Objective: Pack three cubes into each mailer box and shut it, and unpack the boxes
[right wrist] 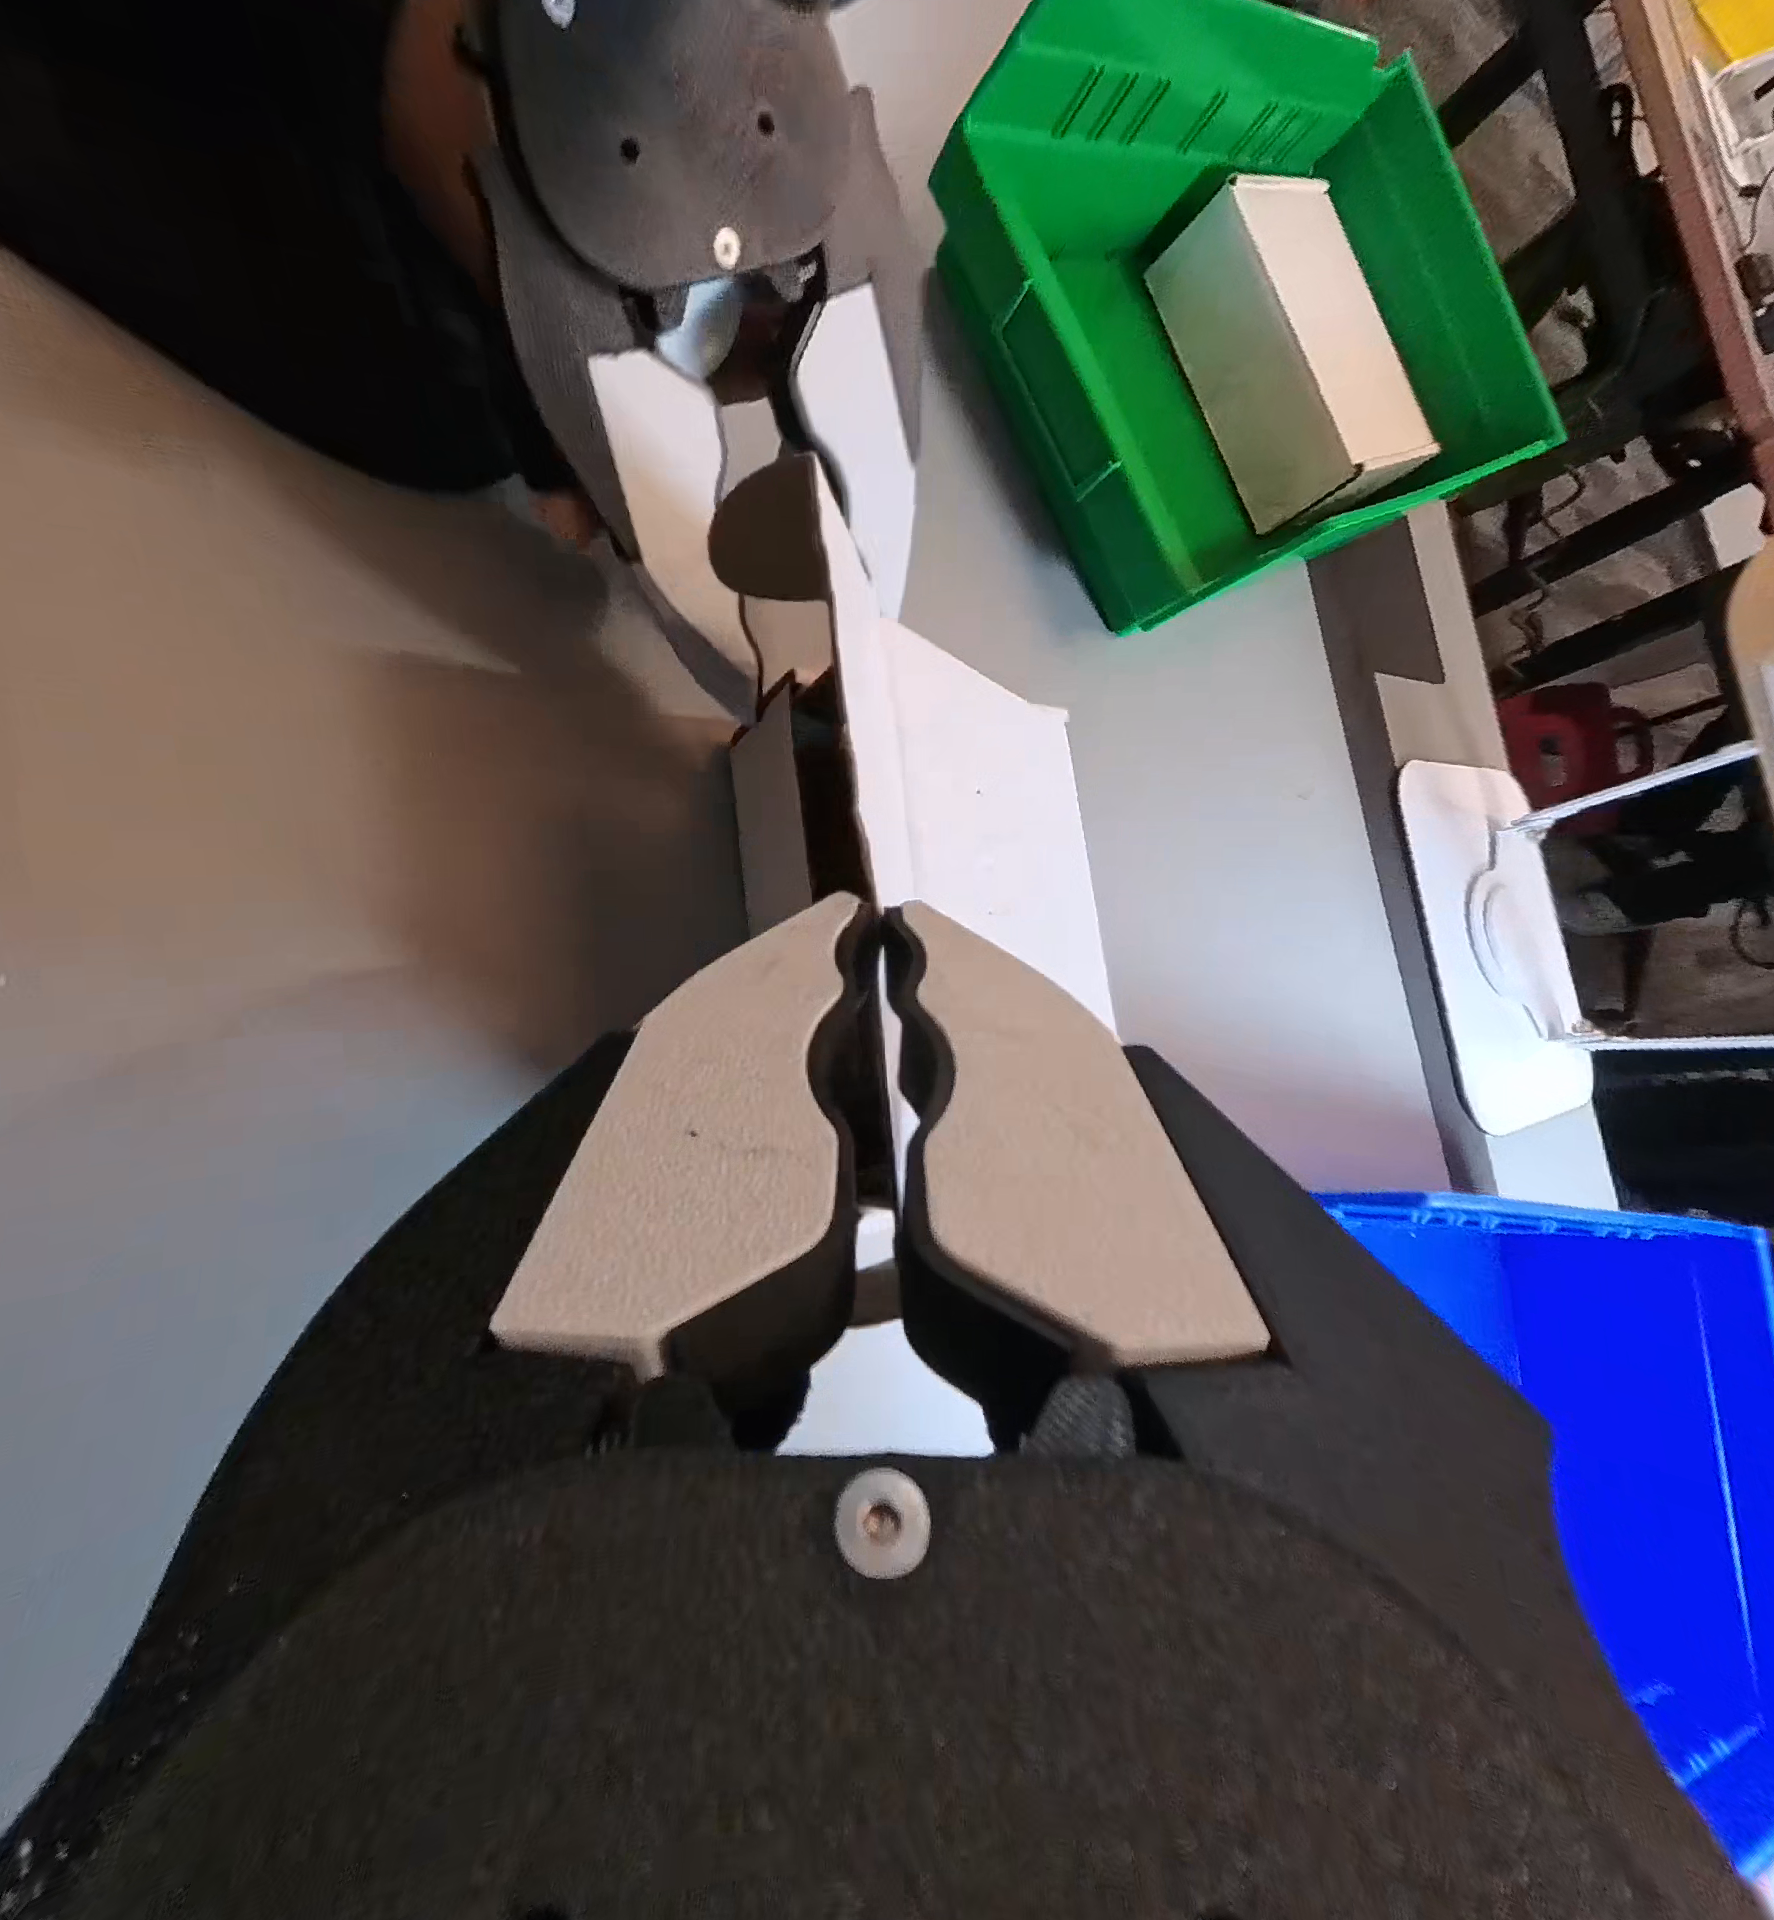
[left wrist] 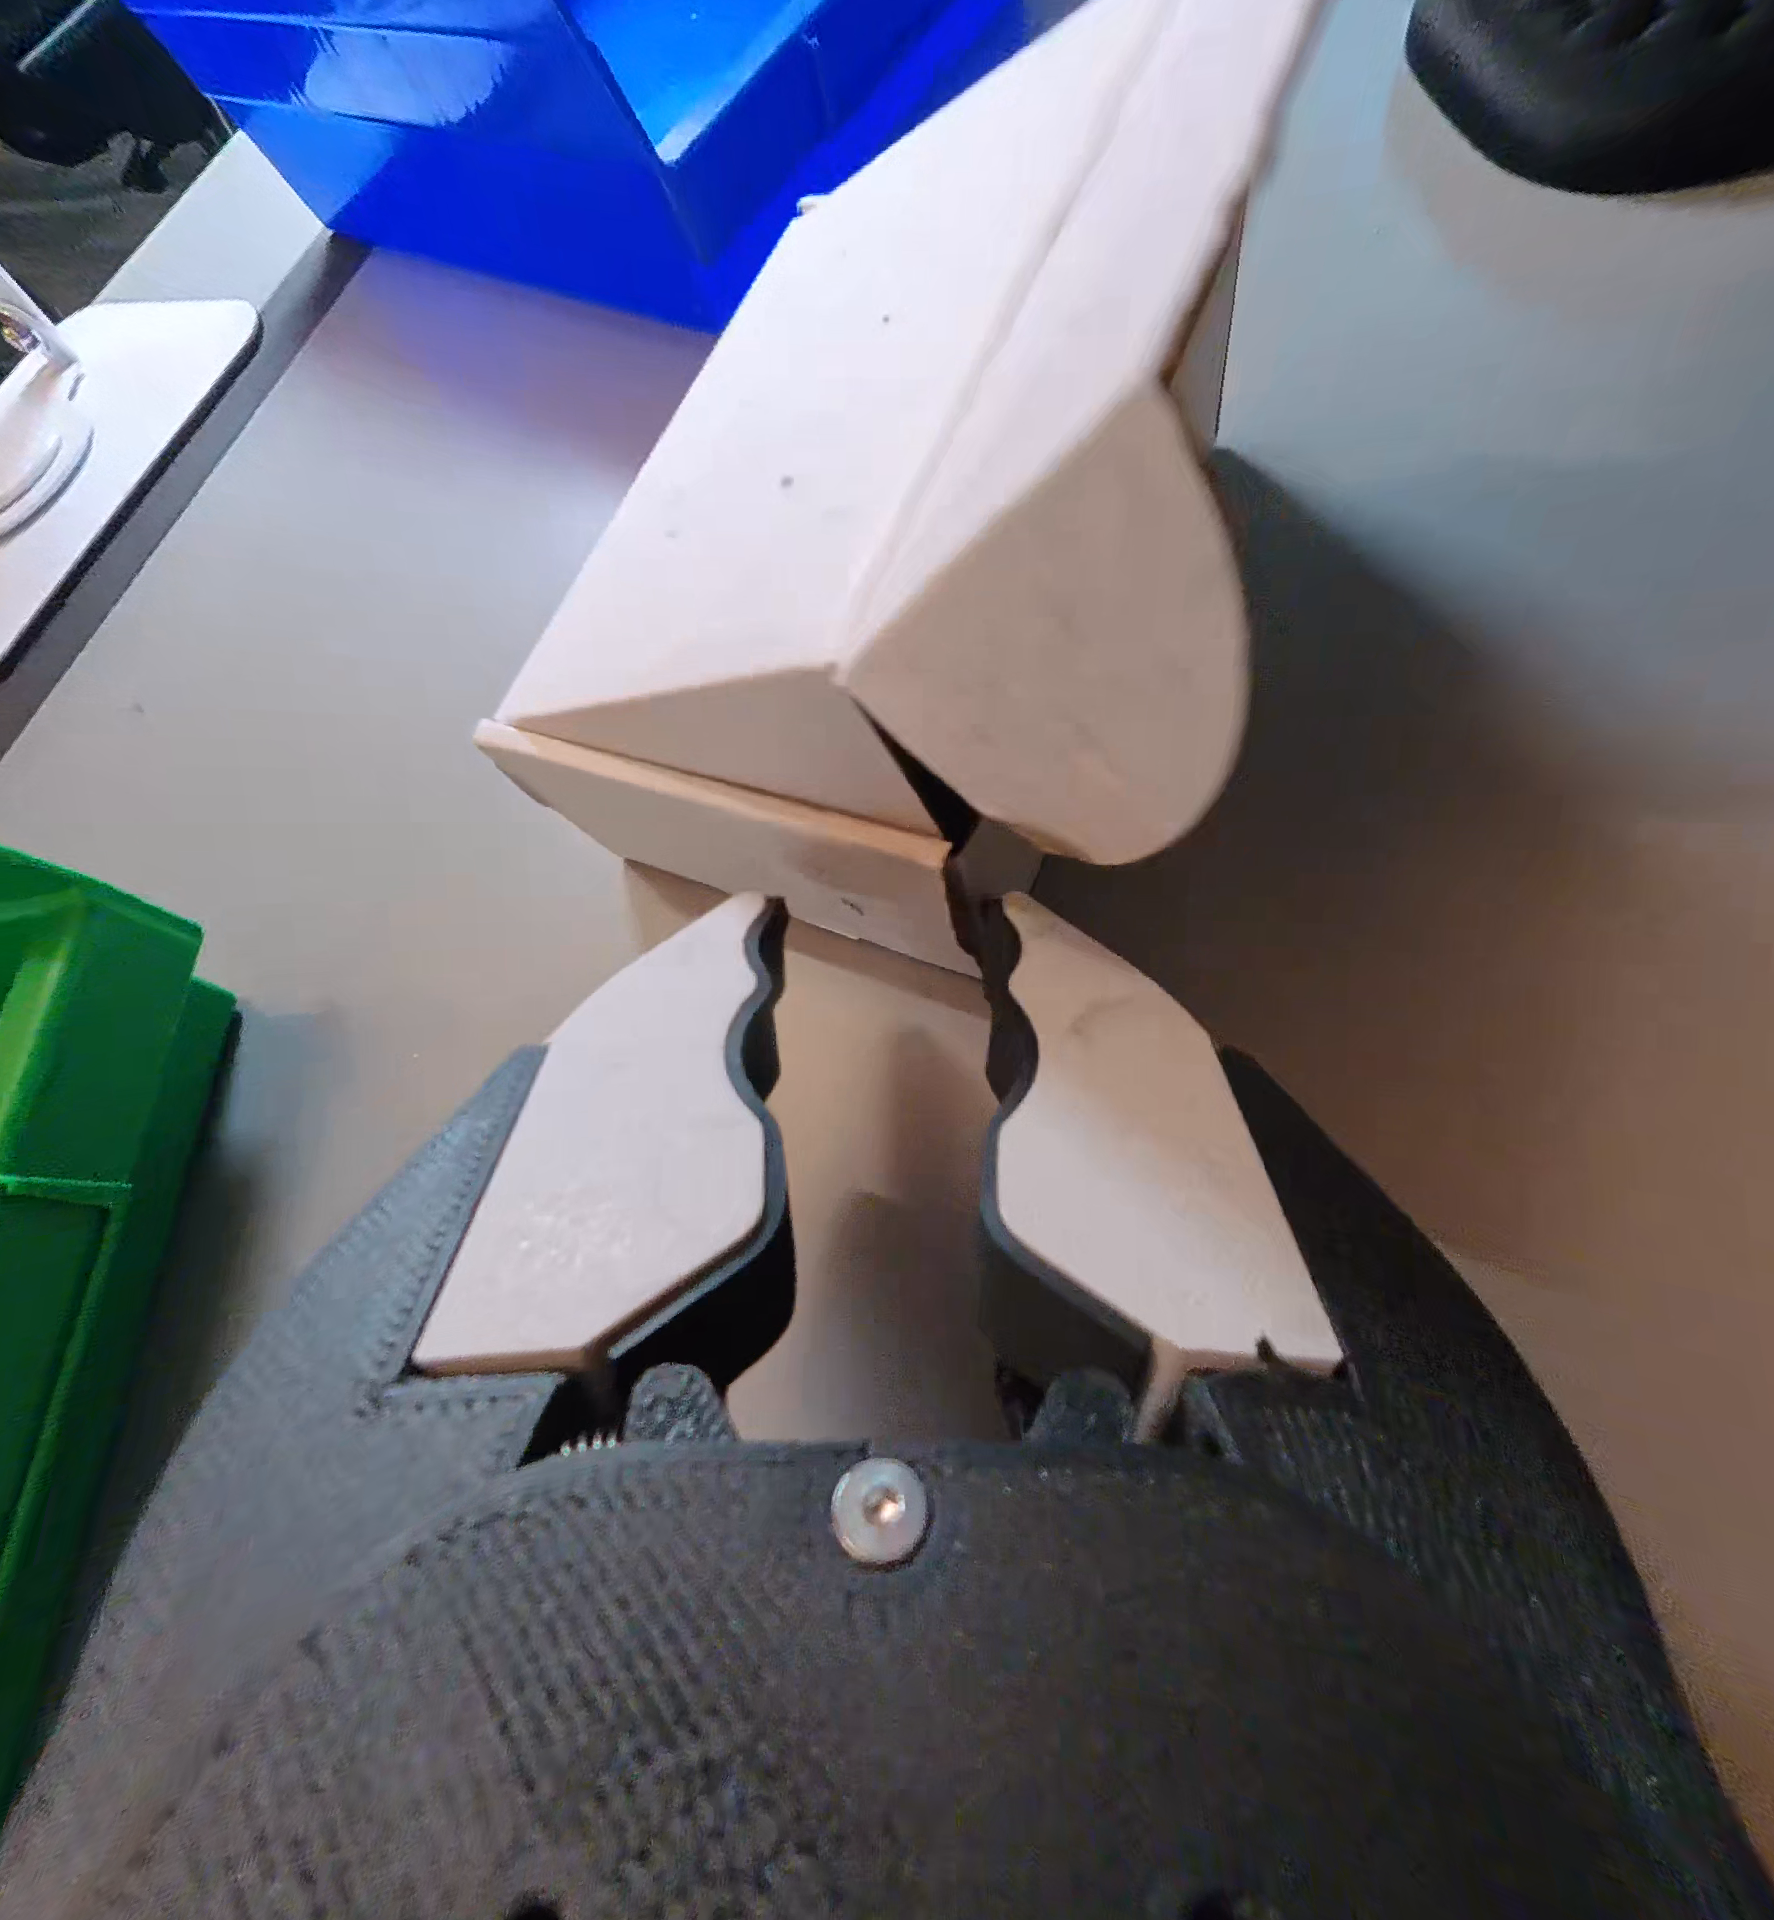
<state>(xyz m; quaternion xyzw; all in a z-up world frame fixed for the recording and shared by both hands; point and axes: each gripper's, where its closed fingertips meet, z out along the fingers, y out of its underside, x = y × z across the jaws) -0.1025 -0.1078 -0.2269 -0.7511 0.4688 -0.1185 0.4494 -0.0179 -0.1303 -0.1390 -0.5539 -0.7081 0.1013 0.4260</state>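
A white mailer box (left wrist: 758, 540) lies on the grey table with its lid partly lowered and a rounded side flap (left wrist: 1070, 665) hanging at the near end. My left gripper (left wrist: 888, 906) is open, with its fingertips against the box's near end wall. My right gripper (right wrist: 881, 930) is shut on the thin front edge of the box lid (right wrist: 976, 810) at the opposite end. The left gripper (right wrist: 789, 520) shows at the far end in the right wrist view. The right gripper's black body (left wrist: 1631, 94) shows at the top right of the left wrist view. No cubes are in view.
A green bin (right wrist: 1059, 343) holds a closed white mailer box (right wrist: 1288, 343); the bin also shows in the left wrist view (left wrist: 41, 1143). A blue bin (left wrist: 509, 135) stands beyond the box and shows by my right gripper (right wrist: 1641, 1455). A white stand base (left wrist: 83, 447) sits at the table edge.
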